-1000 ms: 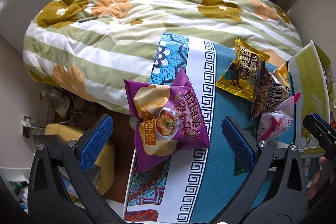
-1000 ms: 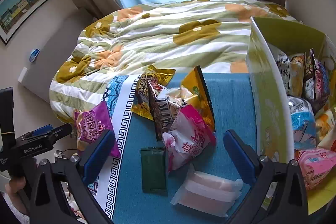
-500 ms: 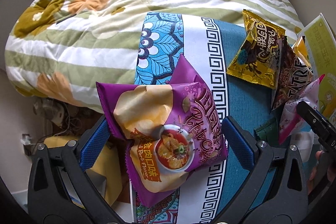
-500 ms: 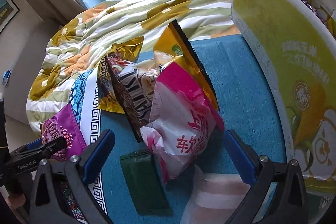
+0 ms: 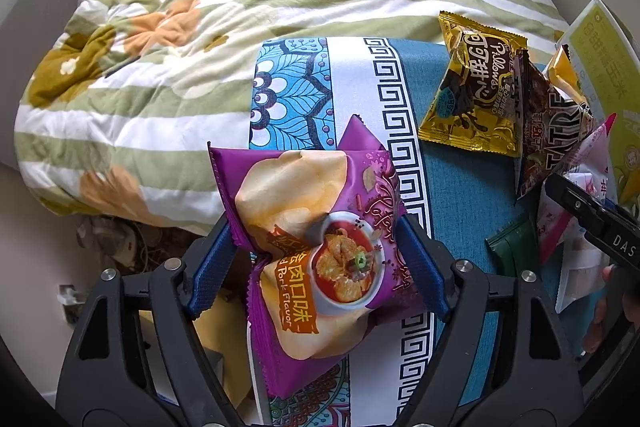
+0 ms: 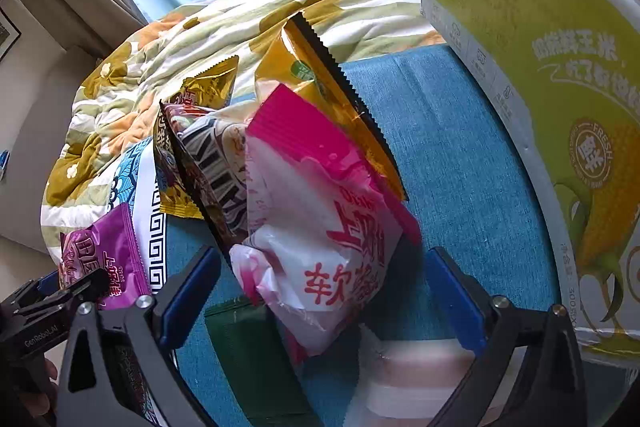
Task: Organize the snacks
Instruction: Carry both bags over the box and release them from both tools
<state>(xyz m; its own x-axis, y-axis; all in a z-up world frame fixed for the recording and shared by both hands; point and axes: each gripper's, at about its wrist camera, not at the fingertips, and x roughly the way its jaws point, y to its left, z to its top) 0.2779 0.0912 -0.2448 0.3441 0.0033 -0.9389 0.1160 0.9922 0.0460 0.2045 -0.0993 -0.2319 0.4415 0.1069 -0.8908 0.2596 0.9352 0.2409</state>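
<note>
My left gripper (image 5: 316,263) is shut on a purple potato-chip bag (image 5: 316,259), its blue pads pressing both sides of it at the left edge of the blue tablecloth (image 5: 460,195). The bag also shows in the right wrist view (image 6: 104,255). My right gripper (image 6: 320,303) is open around a pink-and-white snack bag (image 6: 320,235), fingers apart on either side, not touching it. Behind it stand an orange bag (image 6: 320,83), a zebra-striped bag (image 6: 216,163) and a gold bag (image 5: 476,95).
A green-and-white cardboard box (image 6: 540,67) stands at the right edge. A dark green packet (image 6: 248,355) and a pale wrapped pack (image 6: 420,379) lie under the right gripper. A flowered quilt (image 5: 240,7) covers the bed behind. Floor clutter (image 5: 112,239) lies left of the table.
My left gripper moved forward around the purple chip bag and shut on it. My right gripper moved in toward the pink bag and has closed partway around it.
</note>
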